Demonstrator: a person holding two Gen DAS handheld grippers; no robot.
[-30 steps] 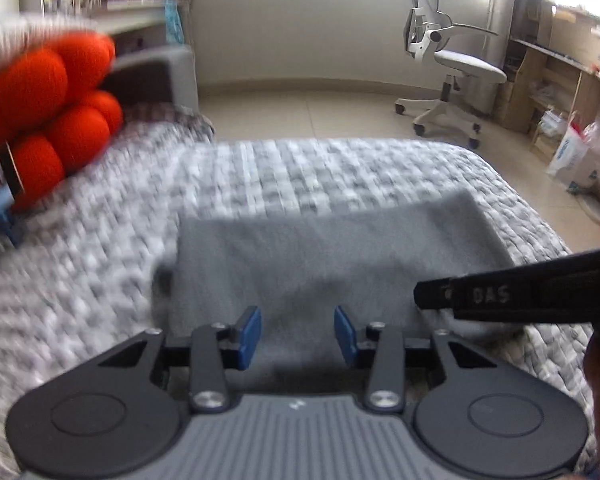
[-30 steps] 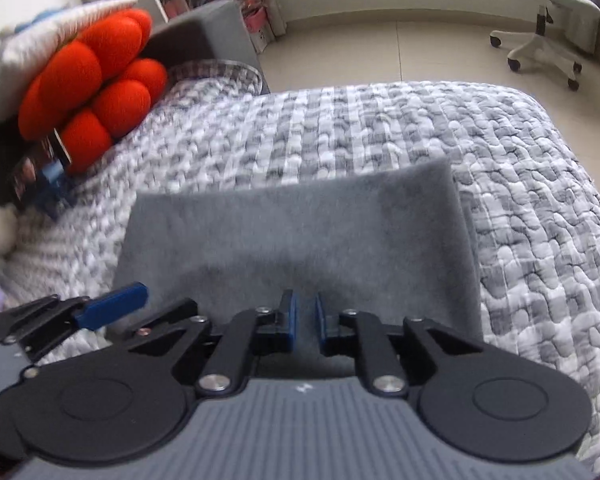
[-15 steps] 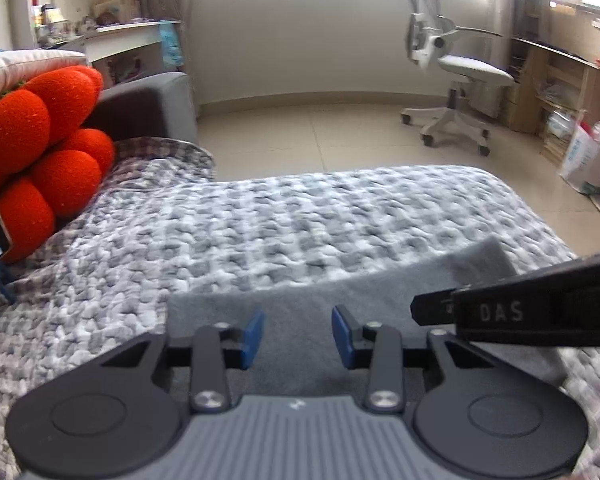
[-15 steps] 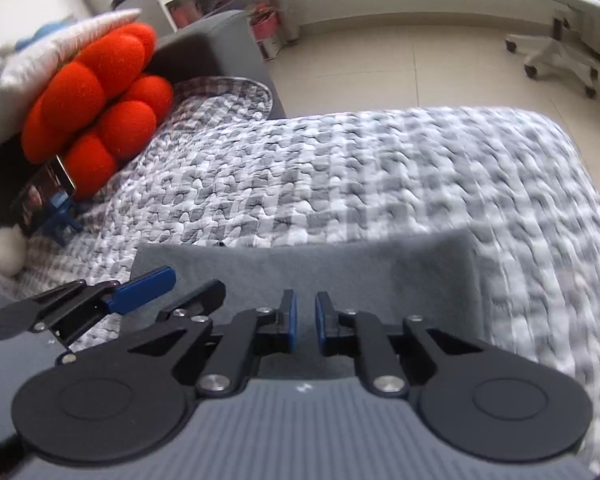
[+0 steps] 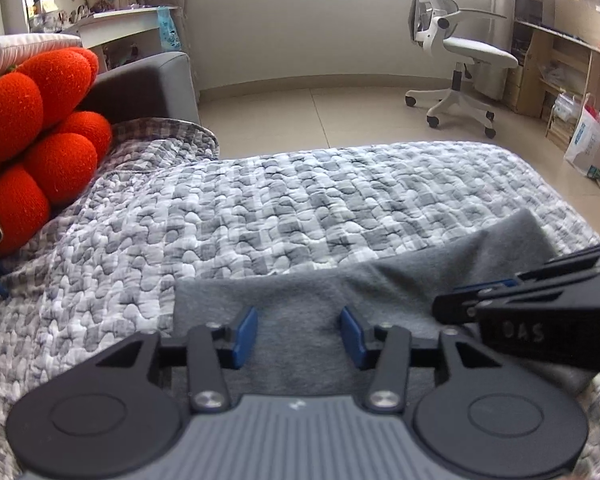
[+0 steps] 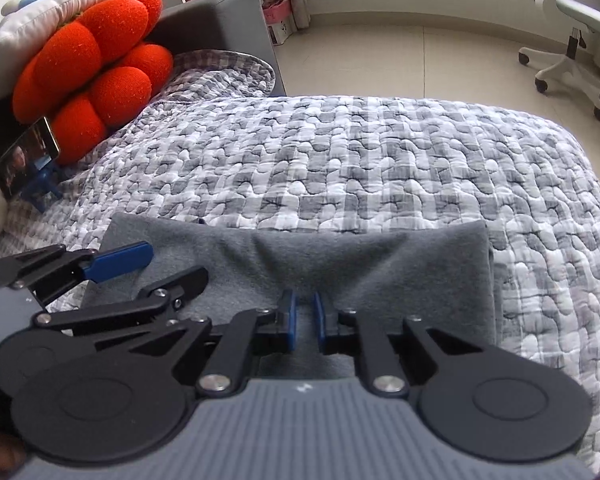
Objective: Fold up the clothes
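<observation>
Garment: the grey garment (image 6: 300, 264) lies on the bed (image 6: 380, 160) as a neat rectangle, doubled layers showing at its 3 o'clock edge.
Long axis: I read it running 9 to 3 o'clock across both wrist views.
Left claw: my left claw (image 5: 298, 332) is released, its 2 blue pads wide apart with grey cloth showing between them; it hovers over the garment's near strip, toward the 9 o'clock end.
Right claw: my right claw (image 6: 303, 320) is nearly clenched, a thin gap left between the pads; I cannot tell whether any cloth is pinched there.
Key relation: the garment extends toward 12 o'clock from both claws, so each sits at the near long edge, left claw nearer the 9 o'clock corner, right claw about mid-edge.
Stage: this fits either a part-folded piece awaiting another fold or a finished one just laid down.
Around: red cushion (image 6: 96, 68) at 10 o'clock, phone (image 6: 28, 156) propped just below it, office chair (image 5: 460, 56) on the floor at 1 o'clock.
</observation>
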